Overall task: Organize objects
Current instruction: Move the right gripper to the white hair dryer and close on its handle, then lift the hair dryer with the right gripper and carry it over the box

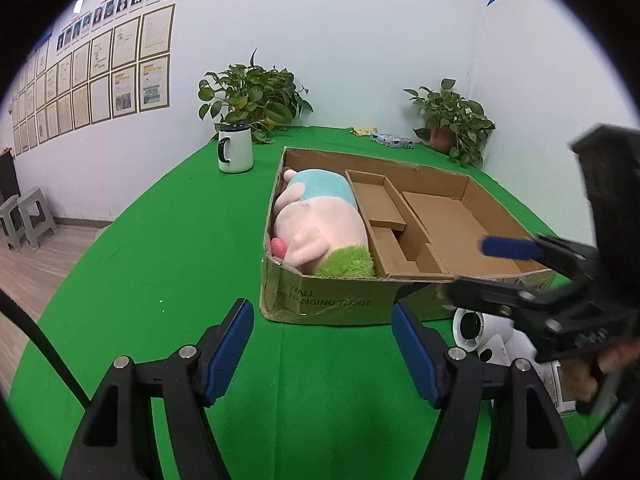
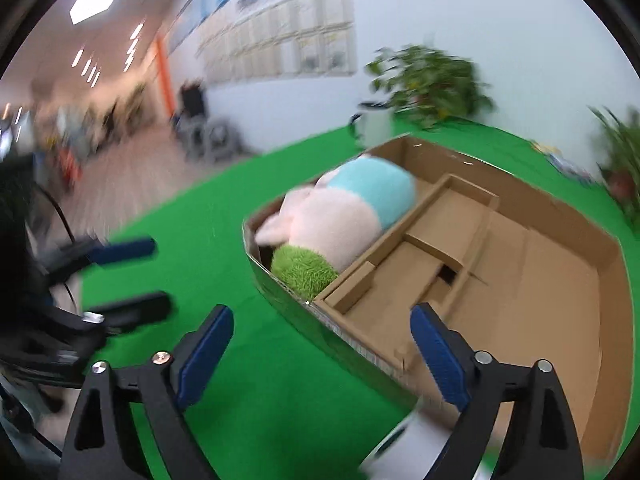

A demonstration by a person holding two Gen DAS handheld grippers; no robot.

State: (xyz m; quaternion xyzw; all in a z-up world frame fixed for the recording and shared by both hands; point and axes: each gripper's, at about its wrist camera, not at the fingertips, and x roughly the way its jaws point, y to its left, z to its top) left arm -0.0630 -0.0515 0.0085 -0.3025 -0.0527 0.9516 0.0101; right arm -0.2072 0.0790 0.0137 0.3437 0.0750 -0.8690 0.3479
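An open cardboard box (image 1: 340,300) stands on the green table. A pink, blue and green plush toy (image 1: 320,224) lies in its left compartment; the other compartments hold nothing. My left gripper (image 1: 320,312) is open in front of the box with nothing between its fingers. My right gripper (image 2: 322,312) is open over the box's near edge (image 2: 520,196), beside the plush toy (image 2: 340,220). A white camera (image 1: 476,328) sits on the table by the box's near right corner, under the right gripper (image 1: 480,266). In the right wrist view the camera (image 2: 404,448) shows blurred below the right finger.
A white mug (image 1: 235,148) with a black lid stands at the back left. Two potted plants (image 1: 252,96) (image 1: 452,120) and a small packet (image 1: 394,141) line the table's far edge. The left gripper (image 2: 148,276) shows at the left of the right wrist view. Grey stools (image 1: 28,216) stand on the floor.
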